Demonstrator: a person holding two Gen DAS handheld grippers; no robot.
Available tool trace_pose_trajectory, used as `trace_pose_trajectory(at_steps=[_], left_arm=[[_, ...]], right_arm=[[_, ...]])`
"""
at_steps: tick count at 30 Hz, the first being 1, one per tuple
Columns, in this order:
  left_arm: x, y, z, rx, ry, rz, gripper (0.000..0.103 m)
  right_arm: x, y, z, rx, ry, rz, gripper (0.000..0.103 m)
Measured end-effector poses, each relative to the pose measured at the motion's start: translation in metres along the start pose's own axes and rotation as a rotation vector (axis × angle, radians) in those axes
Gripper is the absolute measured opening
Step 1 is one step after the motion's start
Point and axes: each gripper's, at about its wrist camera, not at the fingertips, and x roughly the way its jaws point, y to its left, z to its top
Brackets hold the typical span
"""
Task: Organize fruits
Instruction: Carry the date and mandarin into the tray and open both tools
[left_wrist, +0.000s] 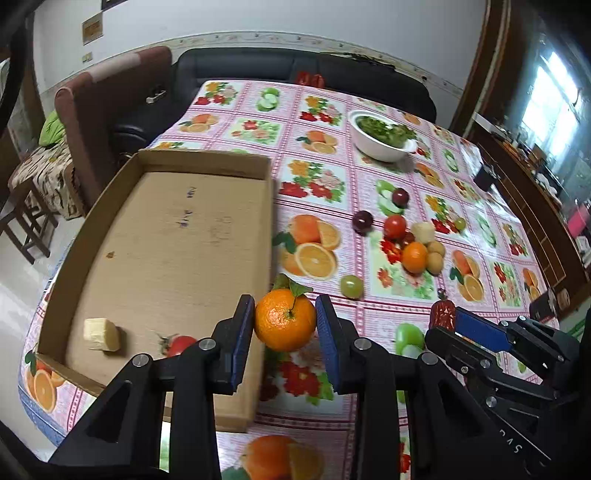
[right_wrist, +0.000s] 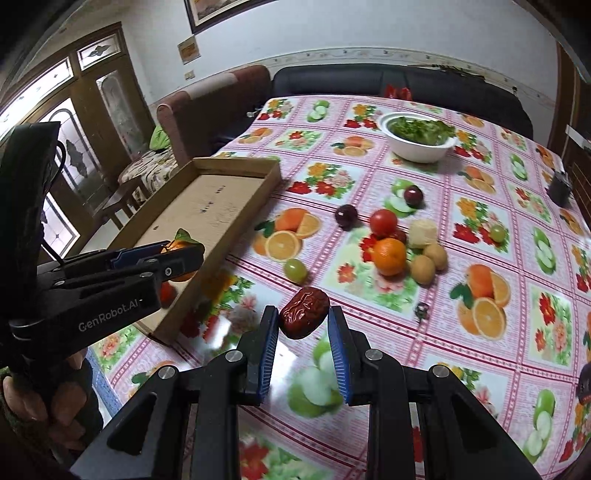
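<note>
My left gripper (left_wrist: 285, 317) is shut on a leafy orange (left_wrist: 284, 319), held above the right wall of the cardboard tray (left_wrist: 177, 236). The tray holds a pale yellow chunk (left_wrist: 101, 334) and a tomato (left_wrist: 179, 345). My right gripper (right_wrist: 303, 321) is shut on a red date (right_wrist: 303, 312), above the tablecloth right of the tray (right_wrist: 221, 206). It also shows in the left wrist view (left_wrist: 448, 317). Loose fruit lies mid-table: an orange (right_wrist: 388, 256), a tomato (right_wrist: 383, 222), two plums (right_wrist: 346, 215), a green grape (right_wrist: 295, 269), two brown fruits (right_wrist: 423, 269) and a pale chunk (right_wrist: 423, 232).
A white bowl of greens (right_wrist: 419, 138) stands at the far side of the fruit-print tablecloth (right_wrist: 480, 369). A small dark object (right_wrist: 558, 188) sits near the right edge. A sofa (right_wrist: 369, 79) and an armchair (right_wrist: 207, 110) stand beyond the table.
</note>
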Motion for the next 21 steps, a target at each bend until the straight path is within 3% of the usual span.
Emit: trace_pose_trajectory(at_steps=[12, 21], left_arm=[[0.003, 0.045, 0.002, -0.091, 0.007, 0.054, 0.031], [0.009, 0.109, 0.011, -0.209, 0.001, 0.172, 0.032]], right_arm=[[0.028, 0.034, 0.018, -0.036, 0.019, 0.085, 0.028], [0.063, 0.077, 0.046, -0.076, 0.030, 0.189, 0.028]])
